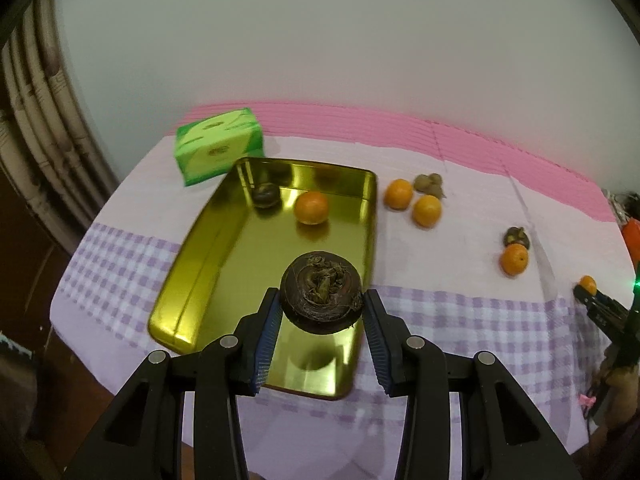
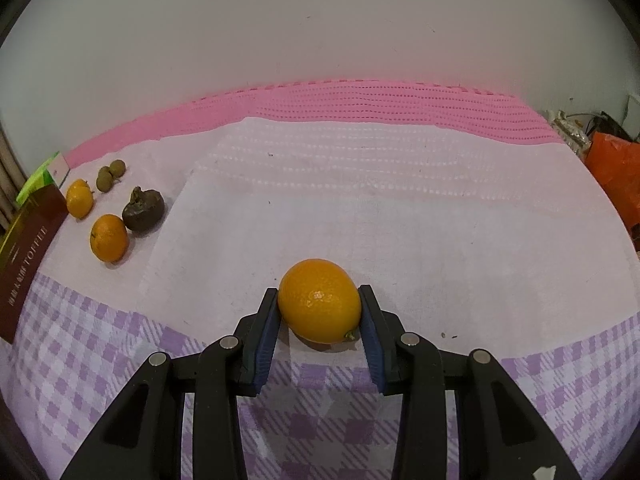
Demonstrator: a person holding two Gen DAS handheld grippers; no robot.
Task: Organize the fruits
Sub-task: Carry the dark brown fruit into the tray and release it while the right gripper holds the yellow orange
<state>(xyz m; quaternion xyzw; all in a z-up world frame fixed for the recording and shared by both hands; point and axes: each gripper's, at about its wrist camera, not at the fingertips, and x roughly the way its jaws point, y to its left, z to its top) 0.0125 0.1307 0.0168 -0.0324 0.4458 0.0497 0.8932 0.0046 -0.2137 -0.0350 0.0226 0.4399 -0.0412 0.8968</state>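
We see a plain pale wall [image 2: 320, 32] behind the table. Its cloth [image 2: 400, 220] is white, pink at the far edge, purple-checked near us.

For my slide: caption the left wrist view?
Left gripper holds a dark fruit above the gold tray.

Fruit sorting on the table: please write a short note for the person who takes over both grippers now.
Left gripper: shut on a dark brown fruit, held above the near end of the gold tray.
Right gripper: shut on an orange, low over the checked cloth; I cannot tell if it still touches the cloth.
Done: one orange and one dark fruit lie in the tray.
Left: release the held dark fruit into the tray, bring the held orange over, then collect what lies right of the tray: two oranges with small brown fruits, and further right an orange beside a dark fruit.
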